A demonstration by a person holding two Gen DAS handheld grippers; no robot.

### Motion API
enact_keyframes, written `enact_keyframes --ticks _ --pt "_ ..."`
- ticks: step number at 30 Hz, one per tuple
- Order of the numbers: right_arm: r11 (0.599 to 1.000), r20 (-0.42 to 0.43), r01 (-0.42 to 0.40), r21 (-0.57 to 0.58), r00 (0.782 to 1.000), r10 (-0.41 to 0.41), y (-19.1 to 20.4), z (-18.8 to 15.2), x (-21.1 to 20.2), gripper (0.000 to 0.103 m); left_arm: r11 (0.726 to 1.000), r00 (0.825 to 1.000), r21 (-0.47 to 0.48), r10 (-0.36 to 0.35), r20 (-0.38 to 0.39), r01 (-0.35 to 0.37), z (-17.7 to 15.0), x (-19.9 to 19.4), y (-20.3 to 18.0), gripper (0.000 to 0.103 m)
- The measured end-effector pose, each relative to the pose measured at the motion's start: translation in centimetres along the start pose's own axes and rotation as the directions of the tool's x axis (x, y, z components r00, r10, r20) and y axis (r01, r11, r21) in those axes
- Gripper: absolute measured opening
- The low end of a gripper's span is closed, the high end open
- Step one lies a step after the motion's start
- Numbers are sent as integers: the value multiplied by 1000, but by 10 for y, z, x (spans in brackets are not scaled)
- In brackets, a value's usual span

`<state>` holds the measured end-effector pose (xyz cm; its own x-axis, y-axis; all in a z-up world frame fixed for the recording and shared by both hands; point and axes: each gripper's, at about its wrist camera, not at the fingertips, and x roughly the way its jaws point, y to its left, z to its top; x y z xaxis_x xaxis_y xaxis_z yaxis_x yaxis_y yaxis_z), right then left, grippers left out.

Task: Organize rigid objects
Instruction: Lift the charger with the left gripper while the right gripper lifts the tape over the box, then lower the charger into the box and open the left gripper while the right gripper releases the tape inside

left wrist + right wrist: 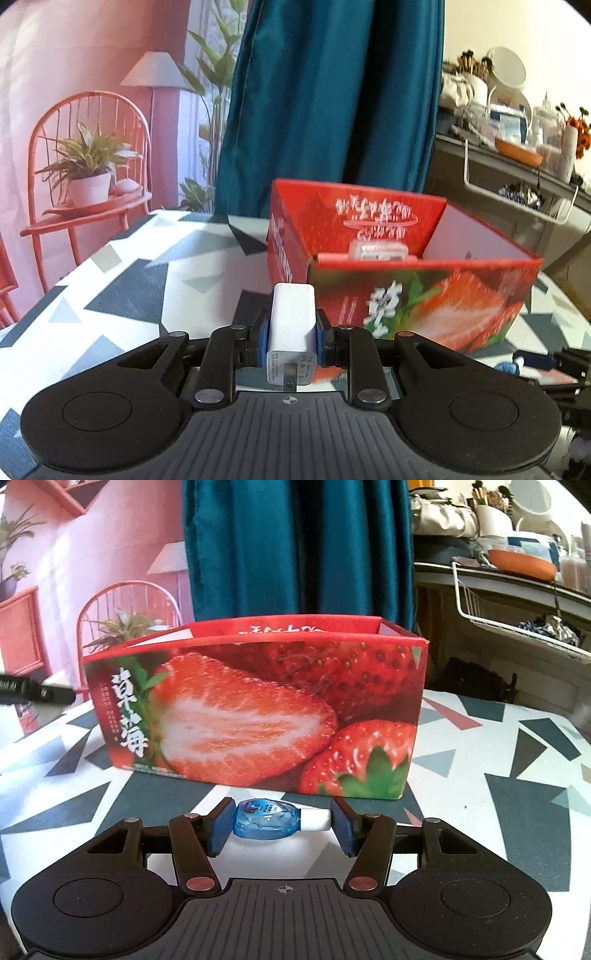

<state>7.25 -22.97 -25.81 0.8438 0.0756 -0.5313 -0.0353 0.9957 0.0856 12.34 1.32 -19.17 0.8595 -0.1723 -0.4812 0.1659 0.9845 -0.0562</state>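
Across the patterned worktop (pixel 517 768) we list, largest first:

1. Strawberry carton (pixel 255 716), open-topped, upright; one small clear case (pixel 378 251) already lies inside it.

2. White charger block (pixel 291 325), pinched between the blue pads of our left hand-held gripper (pixel 291 339), which is closed tightly on its sides. It is carried above the worktop, just short of the carton's near wall.

3. Blue eye-drop bottle (pixel 264 818), lying crosswise on the worktop just before the carton, white cap to the right. Our right hand-held gripper (pixel 280 825) brackets it end to end, half open; whether the pads touch, we cannot tell.

Risks, as we judge them: the charger may catch the carton rim and shove the carton. Squeezed lengthwise, the rounded bottle may pop out sideways.
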Motion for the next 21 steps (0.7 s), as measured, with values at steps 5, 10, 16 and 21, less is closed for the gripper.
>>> enact_keyframes --ticks 5,10,16,21 --pt "999 39 -2 45 999 0 -4 15 -10 52 1000 998 2 2 58 -2 18 -11 2 25" --pt "994 112 -31 101 993 20 -10 39 -22 52 1000 994 -9 -26 110 27 43 -14 2 25" --pt "987 209 -74 145 977 43 -22 77 -29 52 998 985 29 -64 159 60 63 -4 -15 25" --pt "981 219 -76 176 975 37 -36 104 -9 52 995 987 7 -101 123 101 73 25 -25 25"
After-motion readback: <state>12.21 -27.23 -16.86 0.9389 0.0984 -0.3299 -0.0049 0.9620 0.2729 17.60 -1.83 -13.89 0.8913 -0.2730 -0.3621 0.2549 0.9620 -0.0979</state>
